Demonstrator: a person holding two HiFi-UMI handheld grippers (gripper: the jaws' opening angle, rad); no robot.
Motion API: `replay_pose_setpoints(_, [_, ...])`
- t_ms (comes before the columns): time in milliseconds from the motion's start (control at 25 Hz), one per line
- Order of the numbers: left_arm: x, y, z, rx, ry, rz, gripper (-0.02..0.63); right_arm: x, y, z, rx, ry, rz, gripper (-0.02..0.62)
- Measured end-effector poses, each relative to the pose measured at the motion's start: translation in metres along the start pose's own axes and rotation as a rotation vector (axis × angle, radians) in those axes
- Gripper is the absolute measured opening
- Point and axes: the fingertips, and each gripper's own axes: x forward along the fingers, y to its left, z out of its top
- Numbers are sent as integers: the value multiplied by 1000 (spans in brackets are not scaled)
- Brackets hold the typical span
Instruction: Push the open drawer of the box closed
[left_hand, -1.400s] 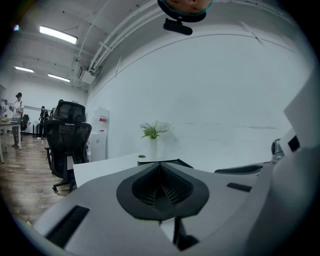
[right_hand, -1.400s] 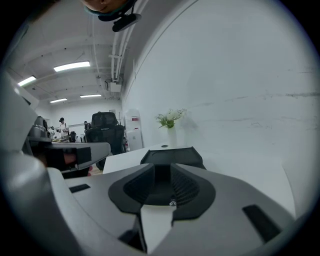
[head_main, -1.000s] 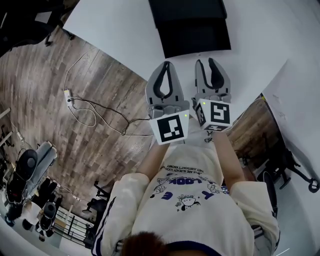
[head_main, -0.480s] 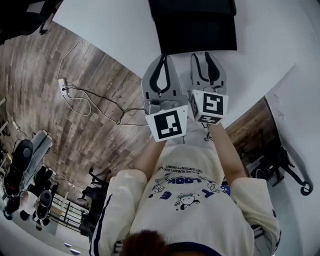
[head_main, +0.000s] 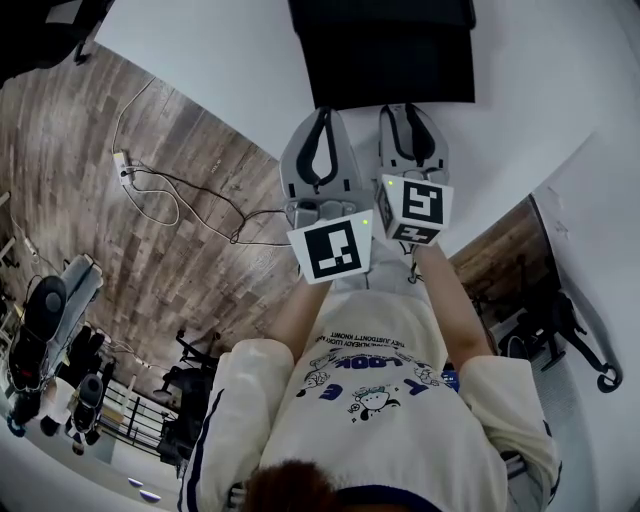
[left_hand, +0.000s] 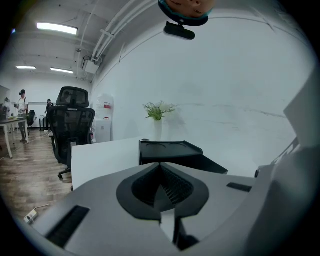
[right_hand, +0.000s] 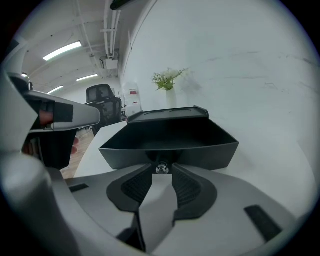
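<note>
On table (head_main: 530, 90) | black drawer (right_hand: 200, 150) pulled out | right claw (head_main: 410, 110) spread, just narrowing, knob (right_hand: 161, 168) seemingly between | left claw (left_hand: 160, 167) closed

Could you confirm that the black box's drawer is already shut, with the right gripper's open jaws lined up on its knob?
No: the right gripper view shows the drawer pulled out of the black box, not shut. The open jaws of the right gripper are lined up on the knob.
</note>
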Motion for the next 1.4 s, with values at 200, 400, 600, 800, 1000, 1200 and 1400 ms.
replay_pose_setpoints(200, [-2,0,-2,-8,8,5,14,1,2,2,-15,3,-3,117])
replay_pose_setpoints(400, [-3,-4,-6,-10,22,-2,12,1,0,1,-26,12,-6,95])
replay_pose_setpoints(600, [-3,-2,-7,-11,23,-5,14,3,2,1,-26,12,-9,92])
replay_pose_setpoints(800, [-4,0,-5,-11,21,-11,14,3,3,2,-1,17,-2,91])
replay_pose_setpoints(1000, [-4,4,-3,-13,13,-11,14,0,6,12,3,0,5,89])
replay_pose_setpoints(1200, [-1,5,3,-9,3,-16,14,3,8,14,7,17,12,89])
replay_pose_setpoints(1400, [3,8,8,0,-3,-13,12,6,6,14,1,38,16,89])
